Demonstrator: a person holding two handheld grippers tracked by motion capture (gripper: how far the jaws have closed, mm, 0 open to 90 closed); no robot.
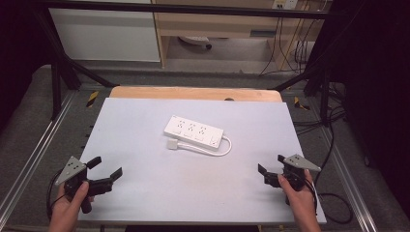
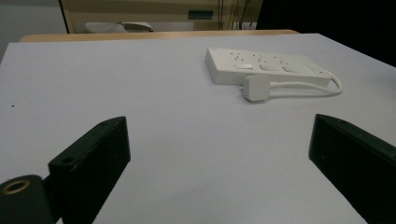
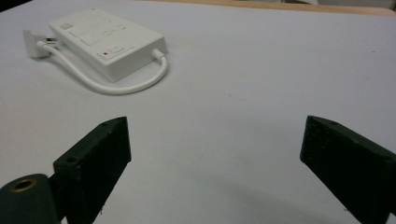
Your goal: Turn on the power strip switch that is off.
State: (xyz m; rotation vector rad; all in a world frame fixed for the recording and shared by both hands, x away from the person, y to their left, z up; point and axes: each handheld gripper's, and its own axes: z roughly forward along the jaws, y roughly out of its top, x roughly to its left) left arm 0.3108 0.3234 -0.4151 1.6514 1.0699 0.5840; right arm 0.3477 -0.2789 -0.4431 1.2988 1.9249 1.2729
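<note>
The power strip (image 1: pixel 194 131) lies flat at the middle of the grey table top (image 1: pixel 145 193), turned a little askew, and its short white cable (image 1: pixel 212 149) curls from its right end round the near side to the plug (image 1: pixel 173 144), which rests on the table just beside the strip's near left corner. Nothing is plugged into the sockets. I hold my left gripper (image 1: pixel 106 168) at the near left corner of the table and my right gripper (image 1: pixel 271 163) at the near right corner, both well apart from the strip. In each gripper view the two black jaws stand spread wide with only bare table between them.

I judge this as the start: nothing is grasped yet, and the reach has not begun. The next move, as I see it, calls for carrying one gripper forward and inward to the plug, the likeliest thing to pick up, and closing across its narrow sides while the other steadies the strip's body.
</note>
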